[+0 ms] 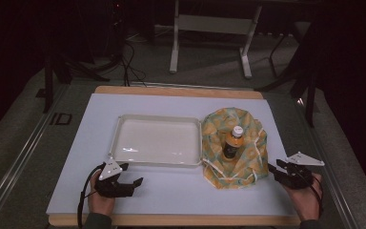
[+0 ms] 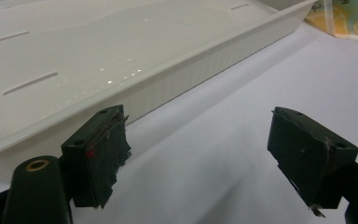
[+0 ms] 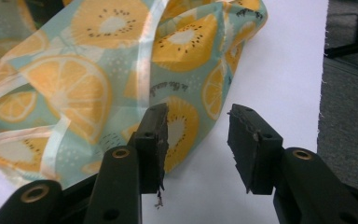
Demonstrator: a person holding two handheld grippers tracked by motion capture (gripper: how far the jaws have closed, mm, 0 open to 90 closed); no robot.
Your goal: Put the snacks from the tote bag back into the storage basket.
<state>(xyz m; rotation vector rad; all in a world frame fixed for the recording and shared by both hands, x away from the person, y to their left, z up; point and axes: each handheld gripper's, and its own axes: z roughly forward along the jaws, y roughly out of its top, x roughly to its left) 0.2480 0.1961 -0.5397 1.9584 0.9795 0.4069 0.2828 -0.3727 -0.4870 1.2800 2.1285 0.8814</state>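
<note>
High view: white mat point(image 1: 171, 188) spread over a wooden table point(image 1: 181, 220), a white tray point(image 1: 157, 140) lying near the middle, bare inside. Just beside the tray's right edge, a fruit-print cloth point(image 1: 252, 143) bunched up in a loose mound, teal and orange, with a bottle point(image 1: 233, 141) standing upright in its hollow, white cap on top, orange band below it. Left gripper point(image 1: 134, 182) resting on the mat below the tray's near-left corner, jaws parted wide, nothing between them. Right gripper point(image 1: 272, 170) at the right edge of the mat, held in a hand point(image 1: 305, 193), tips pointing toward the cloth's lower right edge.

Left gripper view: two black pads well apart, only bare mat between them; the tray's ribbed outer wall point(image 2: 182, 81) near the left pad, not touching it.

Right gripper view: jaws partly open, a clear gap between the pads point(image 3: 251, 144), empty. Cloth point(image 3: 88, 79) lying just behind and beside the left pad, kiwi and orange slices printed on it; contact with that pad cannot be told.
</note>
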